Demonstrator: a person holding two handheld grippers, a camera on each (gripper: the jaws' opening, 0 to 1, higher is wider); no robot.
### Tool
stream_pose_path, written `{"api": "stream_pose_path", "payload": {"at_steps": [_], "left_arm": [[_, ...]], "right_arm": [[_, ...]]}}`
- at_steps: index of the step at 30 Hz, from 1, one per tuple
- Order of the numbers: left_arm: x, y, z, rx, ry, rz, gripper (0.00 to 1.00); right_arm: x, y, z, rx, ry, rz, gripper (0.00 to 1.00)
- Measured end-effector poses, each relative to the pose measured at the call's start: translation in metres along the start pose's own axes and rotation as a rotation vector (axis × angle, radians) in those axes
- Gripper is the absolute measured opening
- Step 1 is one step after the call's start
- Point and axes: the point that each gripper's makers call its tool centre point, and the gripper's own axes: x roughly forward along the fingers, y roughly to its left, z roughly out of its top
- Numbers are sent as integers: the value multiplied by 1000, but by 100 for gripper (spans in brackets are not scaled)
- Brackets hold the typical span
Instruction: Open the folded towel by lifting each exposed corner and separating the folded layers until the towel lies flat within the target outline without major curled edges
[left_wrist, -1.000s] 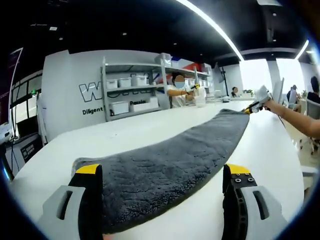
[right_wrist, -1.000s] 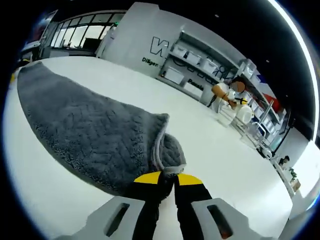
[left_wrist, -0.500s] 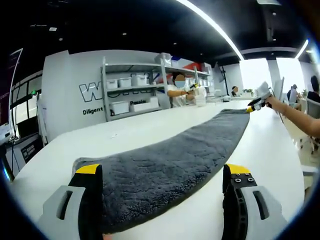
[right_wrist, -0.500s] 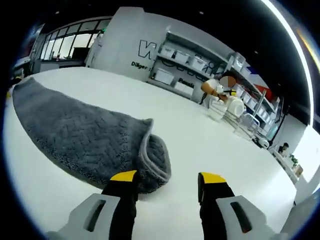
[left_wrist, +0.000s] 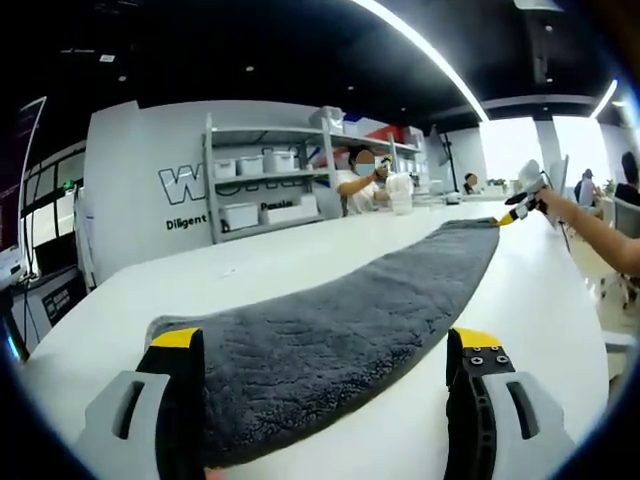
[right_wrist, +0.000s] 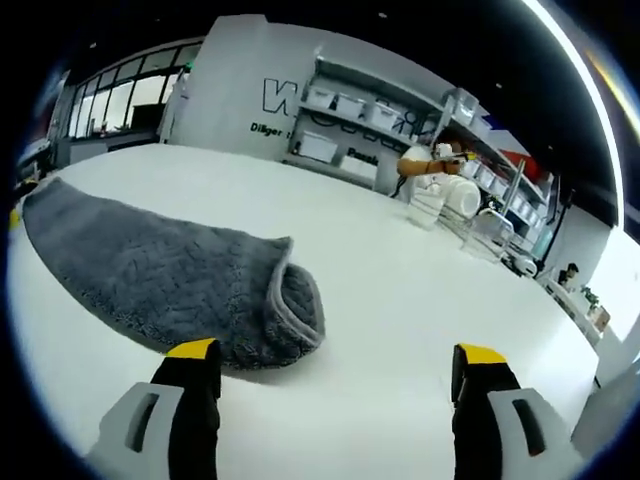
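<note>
Both grippers (left_wrist: 325, 395) (right_wrist: 335, 400) gape wide, gripping nothing; towel (right_wrist: 160, 275) end sits curled, likely to stay rolled unless repinched.

One grey towel (left_wrist: 340, 330) is counted on one white desk (left_wrist: 250, 265), and two tools are seen, the left tool (left_wrist: 325, 400) and the right tool (right_wrist: 335, 400), each with two yellow-tipped jaws. One shelf unit (left_wrist: 275, 175) is counted against the wall, with about five white bins on it, though the exact number cannot be told. One person (left_wrist: 358, 180) is seen standing beside the shelf unit.
</note>
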Motion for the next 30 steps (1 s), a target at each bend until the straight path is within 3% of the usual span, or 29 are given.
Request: {"api": "stream_pose_path", "payload": {"at_steps": [8,23,24,30], "left_arm": [[-1,-3,2,-2,-8,-2,99],[-2,-1,6,-70,-41,-15,99],[-4,-8,5,-78,-41,-22,99],[-4,-9,-3,-89,-1,-30,99]], "right_arm": [[-10,13,9,-18,-12,57,99],[-18,57,27,-75,-29,191,99],[-20,63,30,-75,-37,211,99],[-22,75,38,-89,-48,247,99]]}}
